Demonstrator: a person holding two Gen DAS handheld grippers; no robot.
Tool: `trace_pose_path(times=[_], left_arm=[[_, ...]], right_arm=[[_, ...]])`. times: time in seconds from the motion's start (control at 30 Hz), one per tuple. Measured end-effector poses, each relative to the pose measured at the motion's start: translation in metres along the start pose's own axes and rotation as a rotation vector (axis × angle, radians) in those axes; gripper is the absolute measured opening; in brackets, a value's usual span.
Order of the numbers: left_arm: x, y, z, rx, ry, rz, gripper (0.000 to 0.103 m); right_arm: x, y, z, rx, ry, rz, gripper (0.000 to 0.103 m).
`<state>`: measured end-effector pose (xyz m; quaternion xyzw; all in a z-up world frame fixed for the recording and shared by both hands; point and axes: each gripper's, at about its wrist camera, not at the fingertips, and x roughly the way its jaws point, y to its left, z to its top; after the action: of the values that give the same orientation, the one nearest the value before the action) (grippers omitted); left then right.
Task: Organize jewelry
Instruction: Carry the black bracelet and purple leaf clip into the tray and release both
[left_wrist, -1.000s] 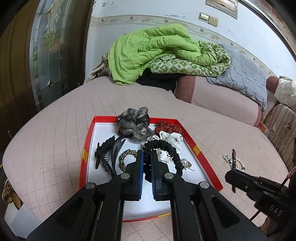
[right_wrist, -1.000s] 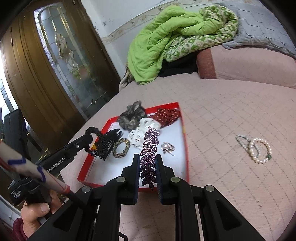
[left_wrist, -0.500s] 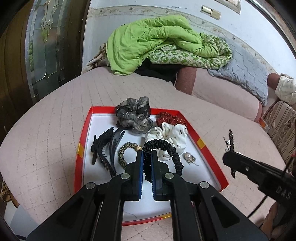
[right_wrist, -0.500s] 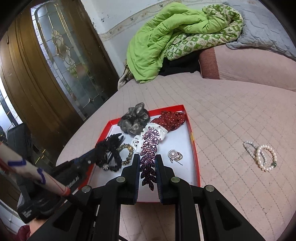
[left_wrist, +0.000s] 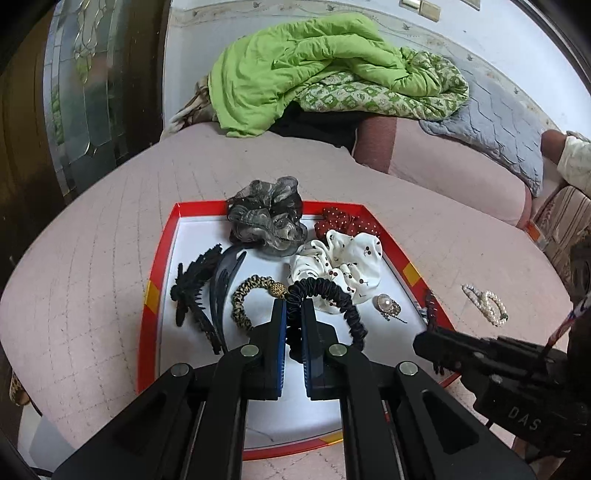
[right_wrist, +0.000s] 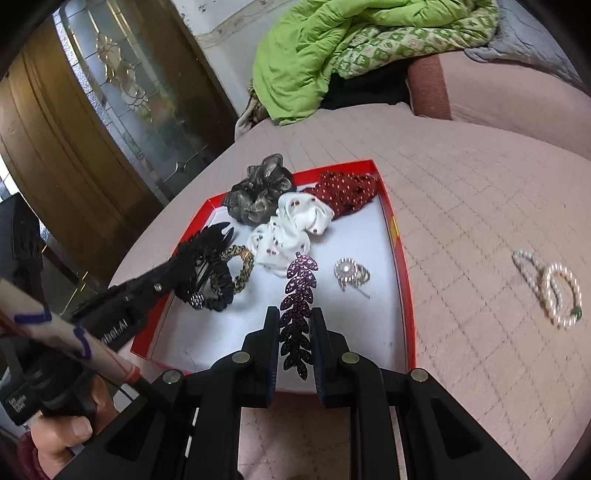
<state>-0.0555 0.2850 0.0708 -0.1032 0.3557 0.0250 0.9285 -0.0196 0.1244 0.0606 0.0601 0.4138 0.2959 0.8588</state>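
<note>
A red-rimmed white tray (left_wrist: 157, 280) (right_wrist: 400, 266) lies on the pink quilted bed. It holds grey, red-dotted and white scrunchies, black claw clips, a leopard hair tie and a pearl brooch (right_wrist: 347, 273). My left gripper (left_wrist: 293, 306) is shut on a black scrunchie (left_wrist: 332, 295) just above the tray floor, next to the leopard tie (left_wrist: 245, 295). My right gripper (right_wrist: 295, 317) is shut on a purple leaf-shaped hair clip (right_wrist: 301, 280), which hangs over the tray's near right part. The black scrunchie (right_wrist: 218, 291) also shows in the right wrist view.
Pearl bracelets (left_wrist: 485, 302) (right_wrist: 550, 288) lie on the quilt to the right of the tray. A green blanket (left_wrist: 303, 70) and a grey pillow are heaped at the back. A glass-panelled wooden door (right_wrist: 92, 122) stands on the left. A hand (right_wrist: 62, 439) grips the left tool.
Both grippers have come forward and down over the tray. The right one has carried the purple clip from over the quilt to the tray's right rim. Both grips are unchanged.
</note>
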Motion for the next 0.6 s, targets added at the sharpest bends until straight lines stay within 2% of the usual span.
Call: trace_pose_path(times=[0.17,0.6], left_arm=[[0.012,-0.003,0.001,-0.023,0.038,-0.005,0.007],[0.042,-0.024,-0.002,0.035,0.112,0.018,0.007]], right_arm=[[0.008,-0.005,0.007,-0.019,0.015,0.006,0.019],[0.024,-0.025,0.001,-0.03,0.037,0.026,0.019]])
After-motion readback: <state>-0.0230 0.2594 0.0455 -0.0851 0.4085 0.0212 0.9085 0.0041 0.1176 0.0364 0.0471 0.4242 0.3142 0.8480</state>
